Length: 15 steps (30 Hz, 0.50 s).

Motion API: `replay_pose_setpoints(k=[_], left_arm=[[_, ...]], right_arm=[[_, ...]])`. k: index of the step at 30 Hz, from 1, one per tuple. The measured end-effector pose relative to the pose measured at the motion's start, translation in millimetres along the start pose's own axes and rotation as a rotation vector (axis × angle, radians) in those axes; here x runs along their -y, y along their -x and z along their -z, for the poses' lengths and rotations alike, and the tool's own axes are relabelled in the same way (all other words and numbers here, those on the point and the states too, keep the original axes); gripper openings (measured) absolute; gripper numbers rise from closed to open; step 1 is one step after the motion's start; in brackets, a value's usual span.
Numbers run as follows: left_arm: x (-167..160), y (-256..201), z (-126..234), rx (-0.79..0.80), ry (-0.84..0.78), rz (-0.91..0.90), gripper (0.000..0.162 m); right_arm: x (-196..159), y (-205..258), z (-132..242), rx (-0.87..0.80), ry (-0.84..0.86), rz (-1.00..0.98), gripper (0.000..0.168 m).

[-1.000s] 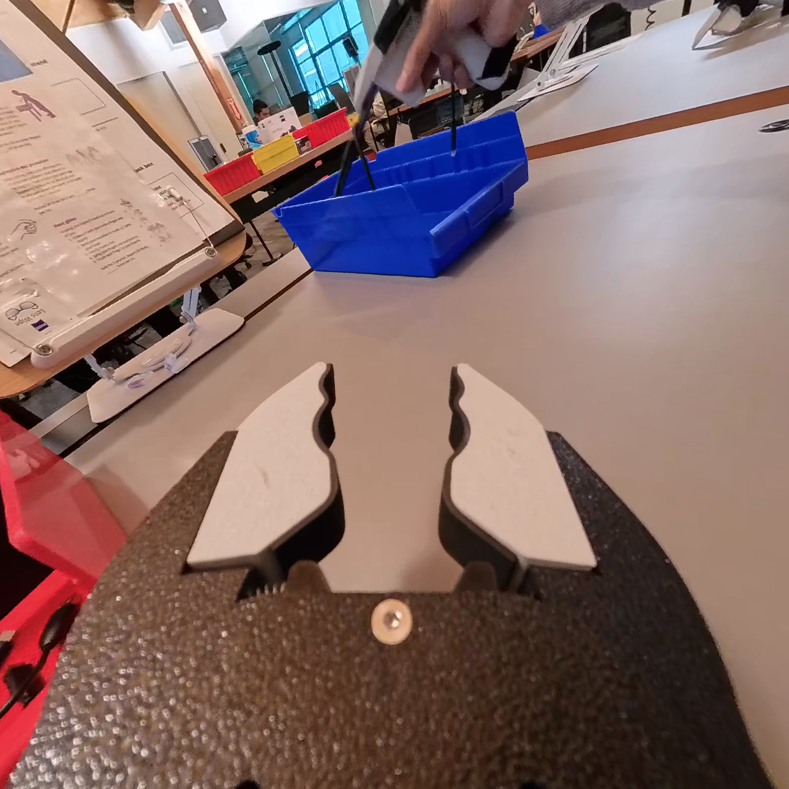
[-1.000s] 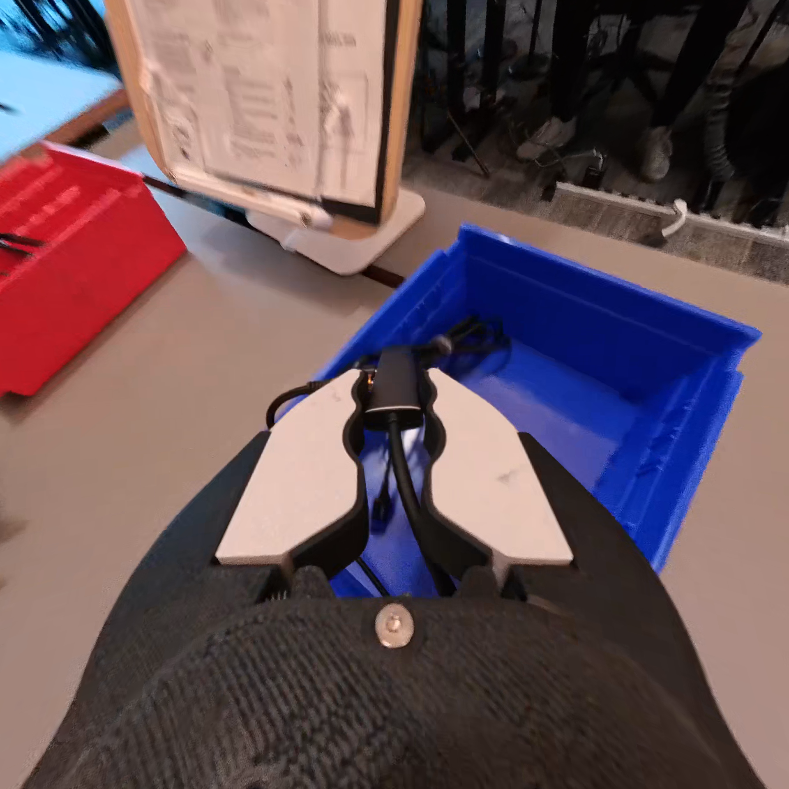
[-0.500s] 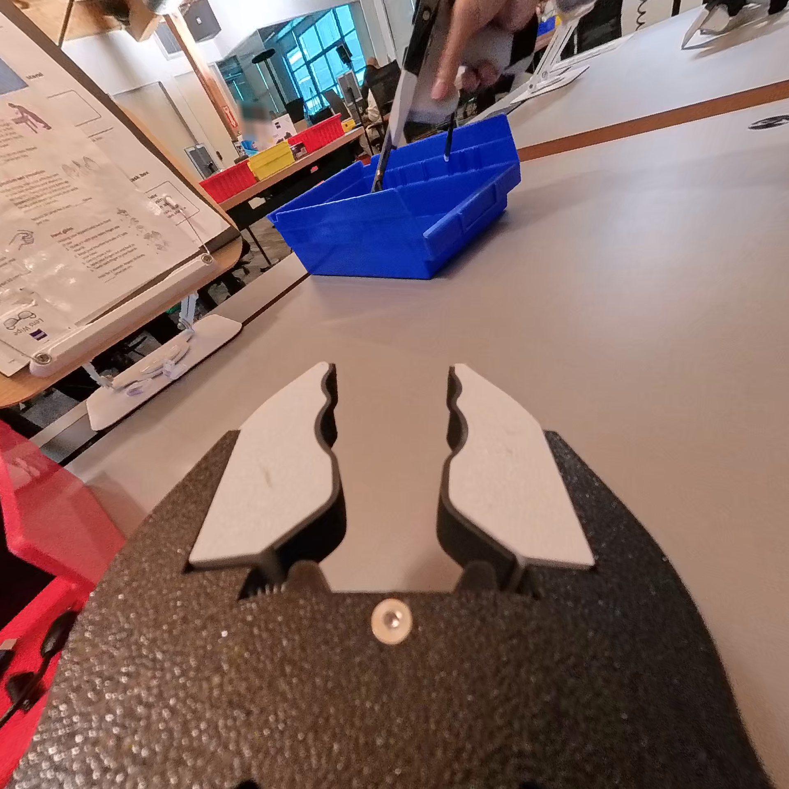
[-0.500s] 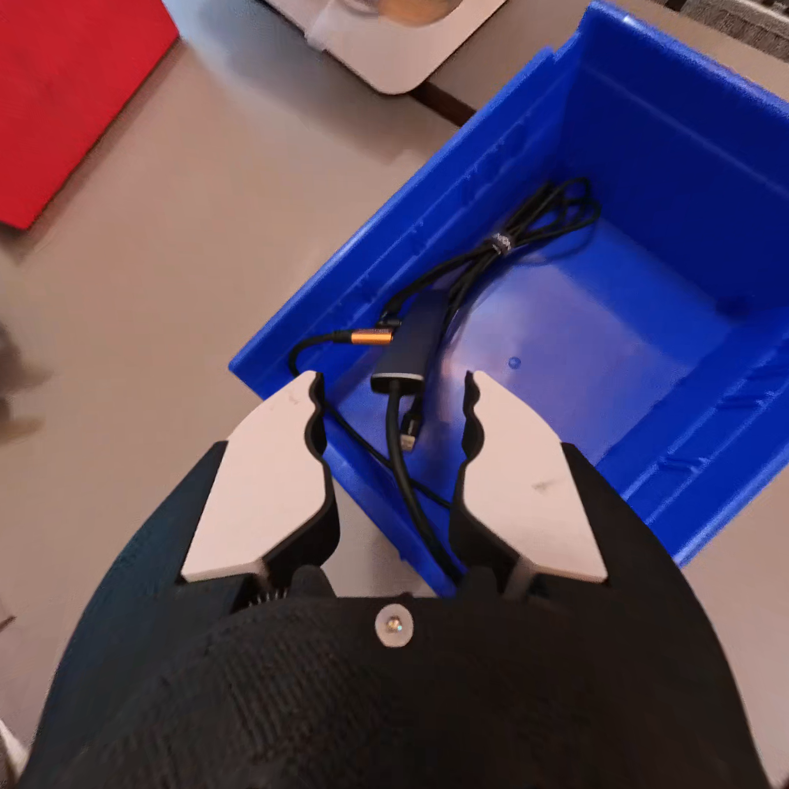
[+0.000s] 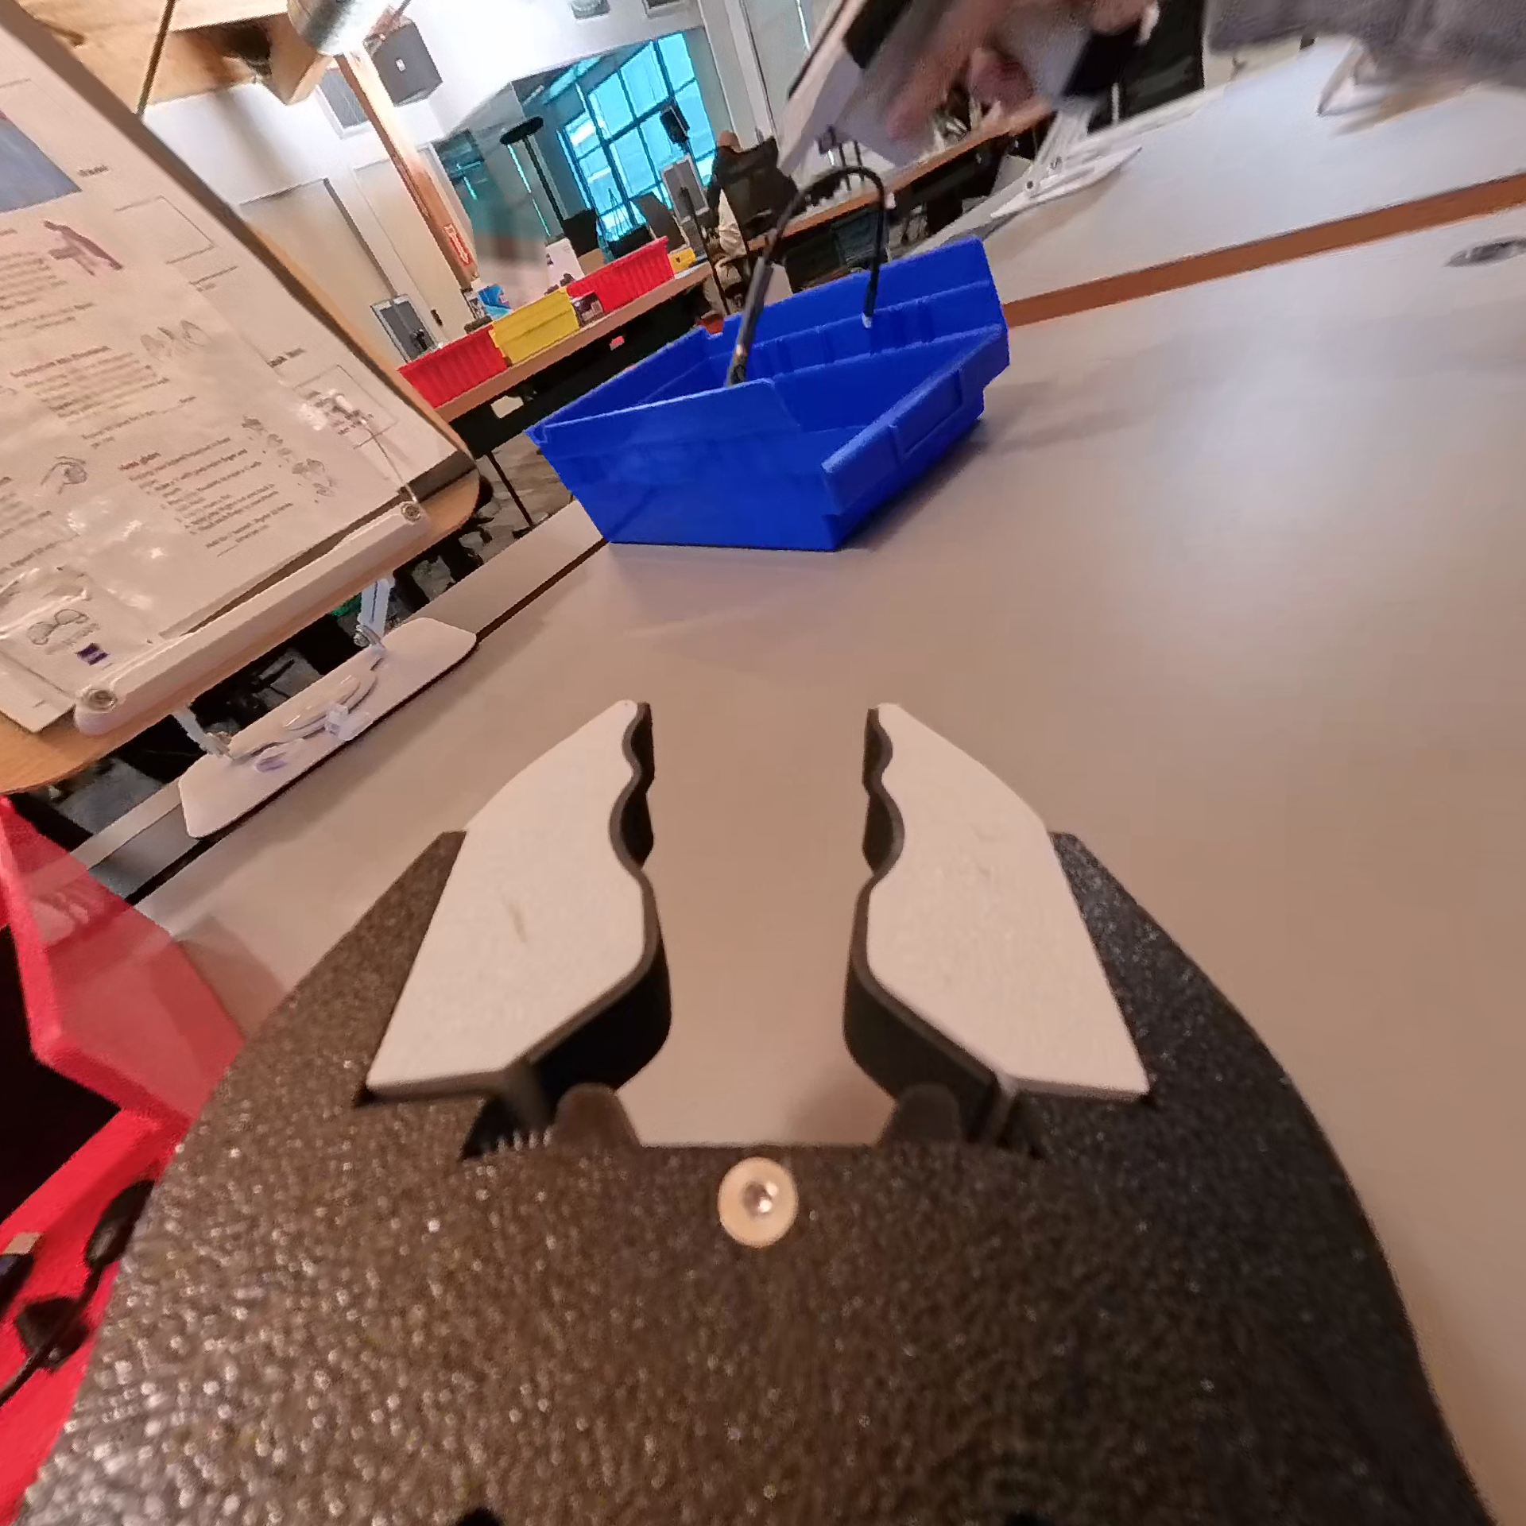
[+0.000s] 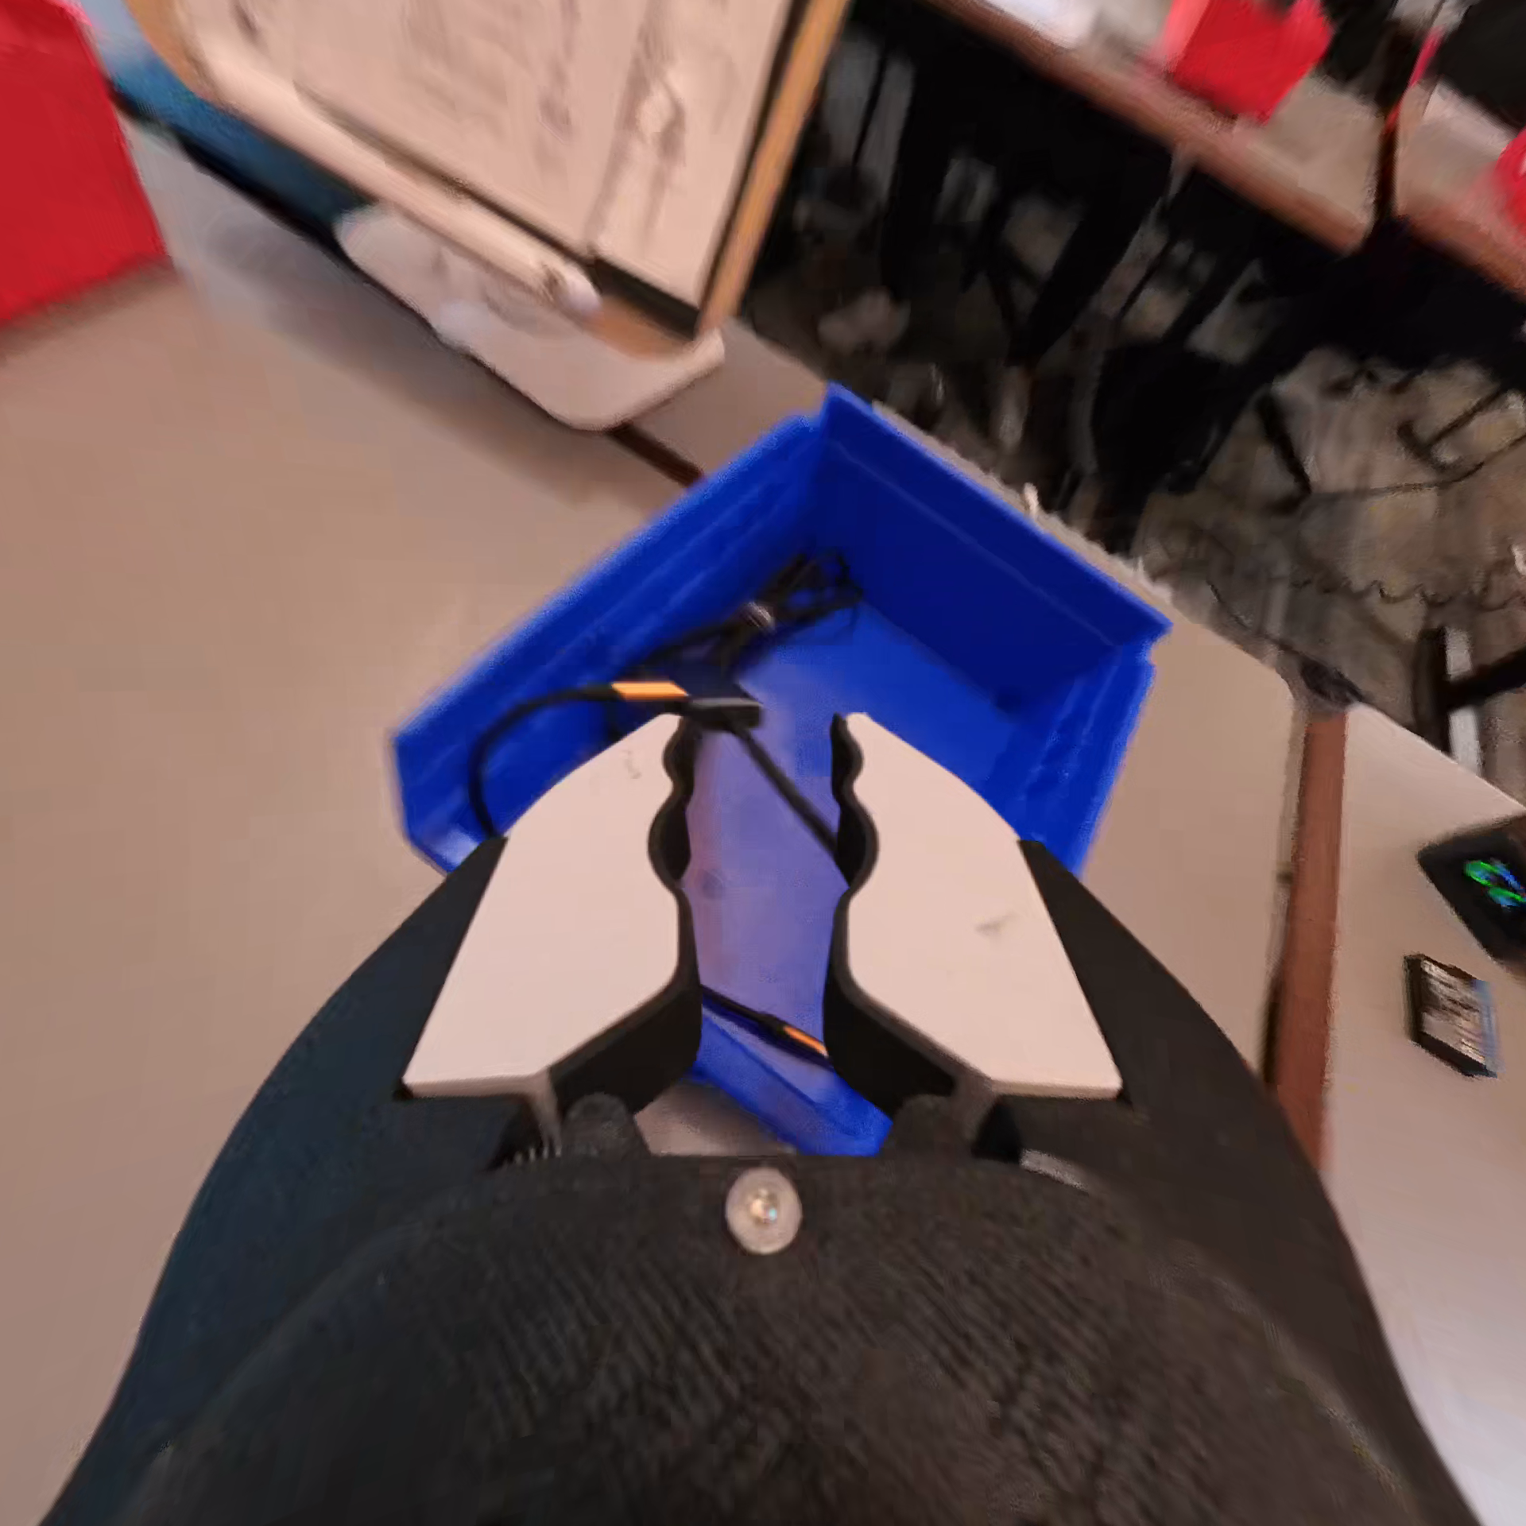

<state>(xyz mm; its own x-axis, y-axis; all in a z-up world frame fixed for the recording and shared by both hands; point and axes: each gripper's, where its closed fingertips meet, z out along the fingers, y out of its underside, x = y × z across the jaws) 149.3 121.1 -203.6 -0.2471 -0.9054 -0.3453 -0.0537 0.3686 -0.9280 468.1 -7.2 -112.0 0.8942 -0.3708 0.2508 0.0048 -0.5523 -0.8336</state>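
**Both jaws spread, cables lying in the blue bin**

Left gripper (image 5: 755, 747) low over the smooth grey desk (image 5: 1156, 661), jaws spread, nothing but bare desk between them. Pale matte pads (image 5: 528, 917) with wavy black inner edges, set in a pebbled black housing.

Ahead and well apart: open-fronted blue plastic bin (image 5: 743, 471) on the desk, with a thin black cable (image 5: 755, 310) arcing up out of it. To the left, a tilted sheet of printed instructions on a white stand (image 5: 165, 396), its flat foot resting on the desk. At the lower left edge, a red plastic bin (image 5: 91, 1016), cut off by the frame, with dark cable ends just showing inside.

Right gripper (image 6: 755, 722) above the near corner of the same blue bin (image 6: 950, 545), jaws spread, holding nothing. Just past the left fingertip, an orange-sleeved plug (image 6: 644, 689) beside a flat dark adapter (image 6: 727, 710); whether either touches the tip cannot be told. Bundled black cables (image 6: 784, 594) in the far corner of the bin. A second orange-tipped lead partly hidden behind the right finger.

Right view heavily blurred: stand, dark clutter beyond the desk edge and a small dark device (image 6: 1453, 1024) at the right all hard to make out. In the left view, the right gripper at the top edge only a smear.
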Motion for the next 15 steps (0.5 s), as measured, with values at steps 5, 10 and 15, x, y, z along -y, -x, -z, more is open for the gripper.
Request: replay_pose_setpoints(k=[5,10,15], left_arm=[[17,29,16,0.069,-0.028,0.185,0.047],[27,110,61,0.290,0.168,0.006,0.046],[-23,237,96,0.450,0.565,-0.240,0.046]], right_arm=[[0,107,5,0.135,-0.215,-0.039,0.052],[-22,176,-5,0.266,-0.281,-0.019,0.063],[-33,190,1,0.369,-0.355,-0.072,0.058]])
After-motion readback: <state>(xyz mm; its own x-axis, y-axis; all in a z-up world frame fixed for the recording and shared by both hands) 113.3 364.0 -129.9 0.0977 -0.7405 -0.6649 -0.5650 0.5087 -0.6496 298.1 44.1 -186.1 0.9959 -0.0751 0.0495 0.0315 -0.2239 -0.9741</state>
